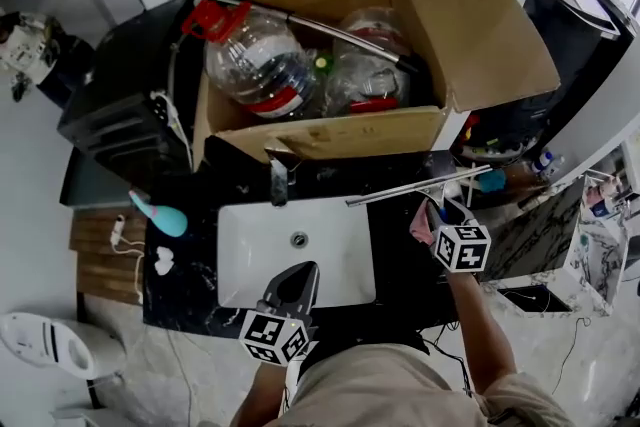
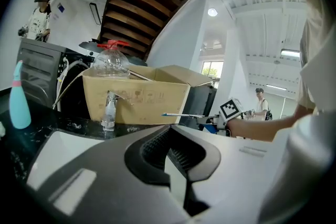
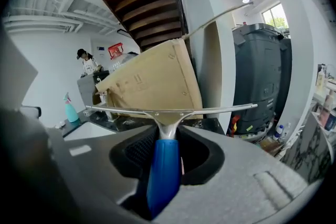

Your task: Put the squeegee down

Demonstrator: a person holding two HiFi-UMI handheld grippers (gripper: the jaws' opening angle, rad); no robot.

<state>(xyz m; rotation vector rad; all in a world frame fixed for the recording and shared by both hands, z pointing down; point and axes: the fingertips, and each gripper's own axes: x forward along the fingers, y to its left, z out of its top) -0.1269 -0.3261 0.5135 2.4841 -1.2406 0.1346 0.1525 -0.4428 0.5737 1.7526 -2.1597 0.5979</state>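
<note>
The squeegee (image 1: 415, 187) has a long metal blade and a blue handle (image 3: 164, 170). My right gripper (image 1: 427, 212) is shut on that handle and holds it above the black counter (image 1: 400, 265), right of the white sink (image 1: 250, 255). The blade hangs roughly level, crosswise in front of the cardboard box (image 3: 152, 84). In the right gripper view the handle fills the gap between the jaws of my right gripper (image 3: 167, 136). My left gripper (image 1: 305, 267) hovers over the sink's front half, its jaws together with nothing in them. The blade (image 2: 184, 115) also shows in the left gripper view.
A chrome tap (image 1: 278, 183) stands behind the sink. The open cardboard box (image 1: 470, 15) with large plastic bottles (image 1: 255, 60) sits behind the counter. A teal spray bottle (image 1: 158, 215) lies at the counter's left. A dark appliance (image 1: 130, 105) stands to the left. People stand in the background.
</note>
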